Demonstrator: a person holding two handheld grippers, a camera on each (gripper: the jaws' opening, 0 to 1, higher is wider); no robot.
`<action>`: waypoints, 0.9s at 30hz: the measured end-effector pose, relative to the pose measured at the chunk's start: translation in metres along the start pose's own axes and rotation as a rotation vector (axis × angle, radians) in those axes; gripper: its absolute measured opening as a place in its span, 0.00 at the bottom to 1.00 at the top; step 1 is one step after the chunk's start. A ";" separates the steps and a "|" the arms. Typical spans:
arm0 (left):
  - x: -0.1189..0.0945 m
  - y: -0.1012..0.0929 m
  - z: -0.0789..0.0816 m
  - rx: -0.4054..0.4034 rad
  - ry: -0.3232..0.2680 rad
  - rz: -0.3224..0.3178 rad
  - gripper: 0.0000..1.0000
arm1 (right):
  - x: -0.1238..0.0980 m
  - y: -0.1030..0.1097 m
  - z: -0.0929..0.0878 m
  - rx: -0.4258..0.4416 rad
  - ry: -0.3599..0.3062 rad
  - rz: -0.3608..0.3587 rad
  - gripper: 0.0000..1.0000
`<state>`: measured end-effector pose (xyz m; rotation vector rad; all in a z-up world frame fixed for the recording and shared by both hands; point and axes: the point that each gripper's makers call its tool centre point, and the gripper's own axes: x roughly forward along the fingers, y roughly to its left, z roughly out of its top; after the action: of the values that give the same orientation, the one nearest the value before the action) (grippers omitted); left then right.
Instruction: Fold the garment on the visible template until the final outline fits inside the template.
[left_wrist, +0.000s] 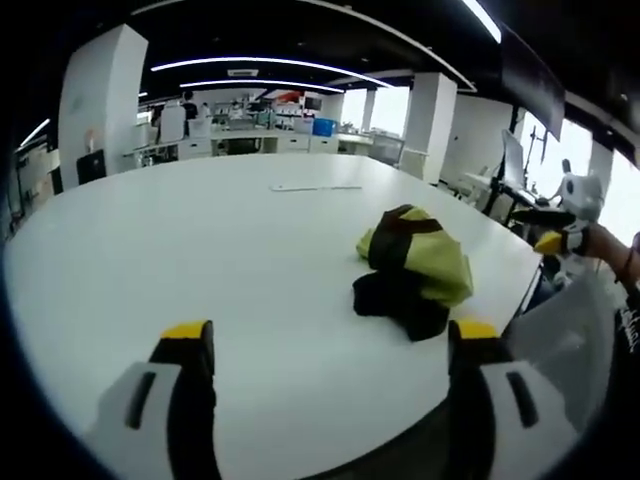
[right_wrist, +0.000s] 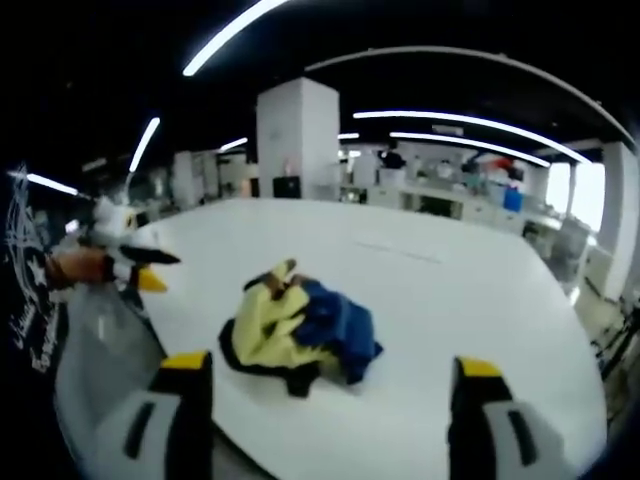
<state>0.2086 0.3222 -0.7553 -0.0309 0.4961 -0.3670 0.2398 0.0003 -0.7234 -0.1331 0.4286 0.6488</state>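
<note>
Both hand-held grippers, left and right, hold their jaws spread wide, gripping nothing. Beyond them spreads the white tabletop. Ahead of each lies the crumpled yellow-and-dark garment, near the tabletop's edge.

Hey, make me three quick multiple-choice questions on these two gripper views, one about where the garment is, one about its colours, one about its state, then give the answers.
1. Where is the garment?
A. On the white table
B. On the floor
C. In a gripper

2. Which colour shows on it?
A. Red
B. Yellow-green
C. Pink

3. What state is it in?
A. Folded flat
B. Hung up
C. Crumpled in a heap

Answers: 1 A, it rests on the tabletop; 2 B, yellow-green with dark parts; 3 C, bunched, while the left gripper and right gripper stand open and empty.
</note>
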 end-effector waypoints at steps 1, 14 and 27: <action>0.000 0.000 0.000 0.006 0.001 -0.003 0.94 | 0.001 -0.001 0.001 -0.002 -0.006 0.001 0.99; 0.011 -0.018 0.012 0.041 -0.009 -0.057 0.83 | 0.004 -0.005 0.006 -0.007 -0.034 0.019 0.93; 0.021 -0.029 0.034 0.092 -0.005 -0.081 0.78 | 0.021 0.002 0.012 0.028 -0.063 0.054 0.82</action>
<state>0.2320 0.2859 -0.7317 0.0373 0.4734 -0.4691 0.2572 0.0165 -0.7212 -0.0745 0.3810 0.6976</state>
